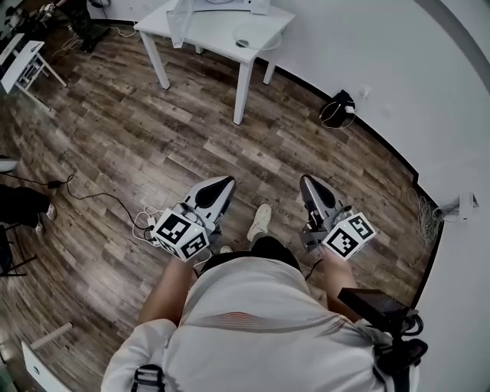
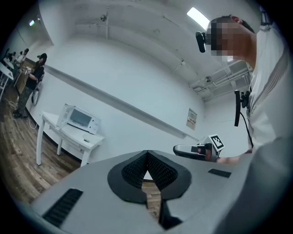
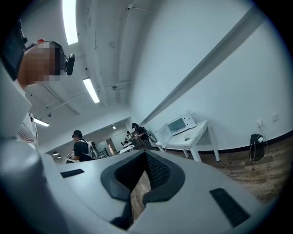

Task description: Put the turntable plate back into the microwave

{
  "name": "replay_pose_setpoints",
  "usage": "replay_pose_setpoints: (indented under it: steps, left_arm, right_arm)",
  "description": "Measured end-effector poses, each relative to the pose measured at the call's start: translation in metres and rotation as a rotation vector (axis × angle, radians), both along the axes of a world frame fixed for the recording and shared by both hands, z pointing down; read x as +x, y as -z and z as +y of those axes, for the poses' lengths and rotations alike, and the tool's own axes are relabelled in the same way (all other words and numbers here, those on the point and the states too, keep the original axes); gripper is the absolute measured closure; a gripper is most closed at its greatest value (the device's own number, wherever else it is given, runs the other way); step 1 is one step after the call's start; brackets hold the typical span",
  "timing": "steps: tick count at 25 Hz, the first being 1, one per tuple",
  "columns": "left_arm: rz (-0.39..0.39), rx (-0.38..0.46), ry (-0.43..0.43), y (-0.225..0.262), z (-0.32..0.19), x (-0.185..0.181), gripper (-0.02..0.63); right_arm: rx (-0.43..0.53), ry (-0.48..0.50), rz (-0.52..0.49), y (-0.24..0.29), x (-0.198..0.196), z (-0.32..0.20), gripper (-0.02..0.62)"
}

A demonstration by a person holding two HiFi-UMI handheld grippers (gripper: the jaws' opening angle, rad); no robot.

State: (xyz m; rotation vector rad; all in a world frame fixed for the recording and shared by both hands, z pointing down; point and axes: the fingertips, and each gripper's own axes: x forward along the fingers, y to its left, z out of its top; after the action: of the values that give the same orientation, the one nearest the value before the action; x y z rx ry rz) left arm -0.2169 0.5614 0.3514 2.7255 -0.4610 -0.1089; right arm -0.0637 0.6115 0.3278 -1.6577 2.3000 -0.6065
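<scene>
Both jaws are clenched and empty: left gripper [image 1: 220, 185] and right gripper [image 1: 308, 182] held level above the floor [image 1: 153, 153]. Plate [image 1: 253, 36] lies on the far surface [image 1: 210, 34], right of the open microwave [image 2: 81, 119].

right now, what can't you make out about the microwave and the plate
Microwave: cut off by the head view's top edge; too small in both gripper views to see inside.
Turntable plate: only a faint round outline on the white table in the head view; too small to tell in the gripper views.
</scene>
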Motion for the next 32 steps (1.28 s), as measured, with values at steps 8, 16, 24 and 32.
replay_pose_setpoints:
  steps: [8, 16, 24, 32]
  left_arm:
    - [-0.021, 0.031, 0.043, 0.009, -0.074, 0.046, 0.595]
    - [-0.032, 0.076, 0.116, 0.03, -0.143, 0.121, 0.595]
    - [-0.074, 0.07, 0.143, 0.024, -0.186, 0.161, 0.595]
    - [-0.06, 0.037, 0.157, 0.009, -0.244, 0.174, 0.595]
  right_arm:
    - [0.026, 0.053, -0.015, 0.001, 0.043, -0.079, 0.592]
    - [0.093, 0.118, -0.03, 0.022, 0.124, -0.155, 0.592]
    - [0.058, 0.157, -0.064, 0.005, 0.162, -0.212, 0.592]
    - [0.033, 0.145, -0.05, -0.008, 0.184, -0.265, 0.592]
